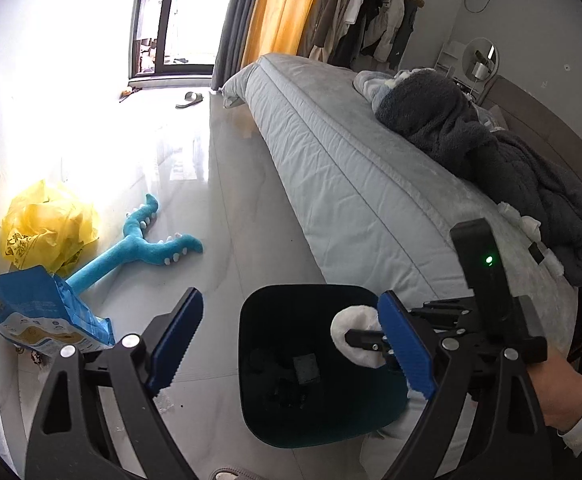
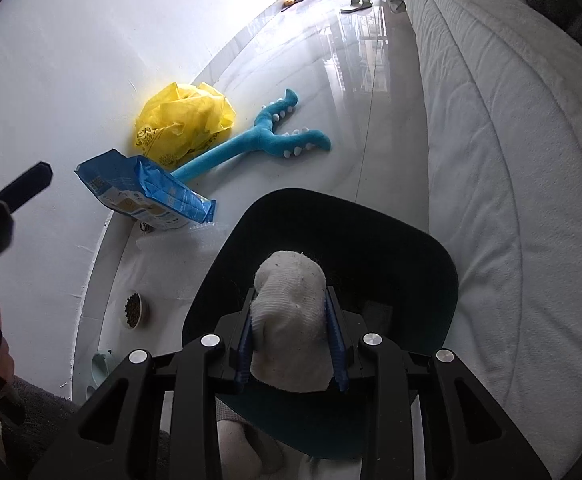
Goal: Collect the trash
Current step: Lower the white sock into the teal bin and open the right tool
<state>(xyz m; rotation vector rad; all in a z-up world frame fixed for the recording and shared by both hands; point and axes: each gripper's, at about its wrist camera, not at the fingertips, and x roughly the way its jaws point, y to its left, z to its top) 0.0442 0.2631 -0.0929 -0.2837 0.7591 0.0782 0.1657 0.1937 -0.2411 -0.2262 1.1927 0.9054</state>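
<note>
My right gripper point(image 2: 291, 320) is shut on a white cloth-like wad point(image 2: 289, 296) and points down into a dark teal bin point(image 2: 431, 248) on the floor beside the bed. The left wrist view shows the same wad point(image 1: 349, 326) in the right gripper point(image 1: 367, 340) above the bin point(image 1: 251, 312). My left gripper point(image 1: 291, 344) hangs open over the bin with nothing between its blue pads point(image 1: 175, 340). A blue packet point(image 2: 151, 192), a crumpled yellow plastic bag point(image 2: 183, 120) and clear bubble wrap point(image 2: 195, 236) lie by the wall.
A blue plush toy point(image 2: 267, 136) lies on the glossy floor. The bed point(image 1: 351, 184) runs along the right, with a dark blanket point(image 1: 491, 148) and white wads point(image 1: 527, 222) at its edge. A pet food bowl point(image 2: 133, 310) sits near the wall; a slipper point(image 1: 189, 99) lies by the window.
</note>
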